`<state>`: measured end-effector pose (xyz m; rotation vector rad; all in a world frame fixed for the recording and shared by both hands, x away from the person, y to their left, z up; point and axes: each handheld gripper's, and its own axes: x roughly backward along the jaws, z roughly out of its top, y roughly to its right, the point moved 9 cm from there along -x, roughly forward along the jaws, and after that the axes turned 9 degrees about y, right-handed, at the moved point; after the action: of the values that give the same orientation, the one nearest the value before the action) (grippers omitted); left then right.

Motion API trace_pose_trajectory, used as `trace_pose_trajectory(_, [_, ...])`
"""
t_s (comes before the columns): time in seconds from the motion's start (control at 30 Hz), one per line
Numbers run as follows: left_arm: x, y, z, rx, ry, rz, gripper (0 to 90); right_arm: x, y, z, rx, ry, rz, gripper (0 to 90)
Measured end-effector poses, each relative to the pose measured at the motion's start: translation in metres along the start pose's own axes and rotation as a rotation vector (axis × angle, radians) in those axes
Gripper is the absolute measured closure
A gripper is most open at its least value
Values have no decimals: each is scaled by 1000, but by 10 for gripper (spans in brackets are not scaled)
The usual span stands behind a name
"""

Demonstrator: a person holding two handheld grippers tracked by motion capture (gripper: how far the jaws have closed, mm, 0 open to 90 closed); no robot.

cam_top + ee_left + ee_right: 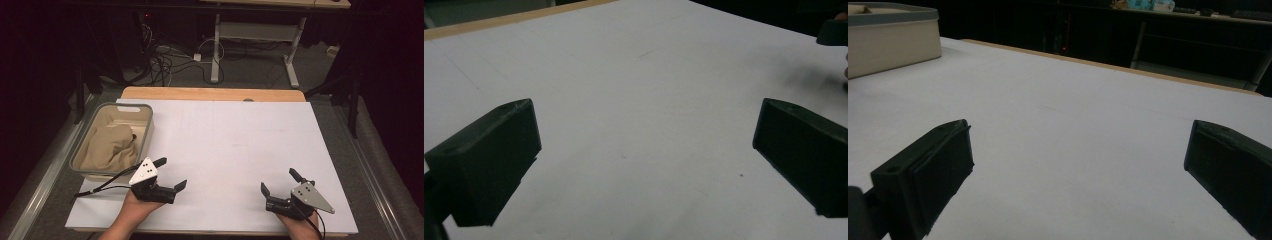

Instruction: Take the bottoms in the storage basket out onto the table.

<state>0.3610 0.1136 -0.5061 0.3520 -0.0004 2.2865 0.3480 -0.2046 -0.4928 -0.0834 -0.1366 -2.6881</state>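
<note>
A grey-rimmed beige bin [145, 131] stands at the table's left side with a tan cloth [107, 148] crumpled inside it. My left gripper [170, 173] rests low over the white table sheet just right of the bin's near corner, open, with nothing between its jaws [644, 150]. My right gripper [278, 181] sits near the front edge on the right, also open and empty [1078, 165]. Each is held by a hand coming in from the bottom edge. In the right gripper view the bin's wall [893, 47] shows at the far left.
A white sheet [225, 145] covers most of the wooden table [210, 93]. Beyond the far edge are a desk frame [255, 35] and tangled cables [165, 60] on the floor. In the left gripper view the other gripper [831, 32] shows at the top right.
</note>
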Motion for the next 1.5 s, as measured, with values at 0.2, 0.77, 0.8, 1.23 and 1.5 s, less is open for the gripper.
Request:
trace_pose_trajectory(0.2, [4, 1, 4, -8, 4, 1, 0, -1, 1, 1, -6, 2, -8, 2])
trace_pose_trajectory(0.77, [19, 9, 28, -27, -1, -34, 0, 2, 2, 3, -4, 11, -8, 2])
trace_pose_trajectory(0.8, [20, 8, 28, -29, -7, -34, 0, 2, 2, 4, -5, 10, -8, 2])
trace_pose_trajectory(1.23, [41, -7, 43, -39, 5, 3, 0, 1, 0, 3, 5, 5, -4, 2])
trace_pose_trajectory(1.5, [51, -22, 48, -32, 22, 39, 0, 1, 0, 3, 4, 5, -1, 2])
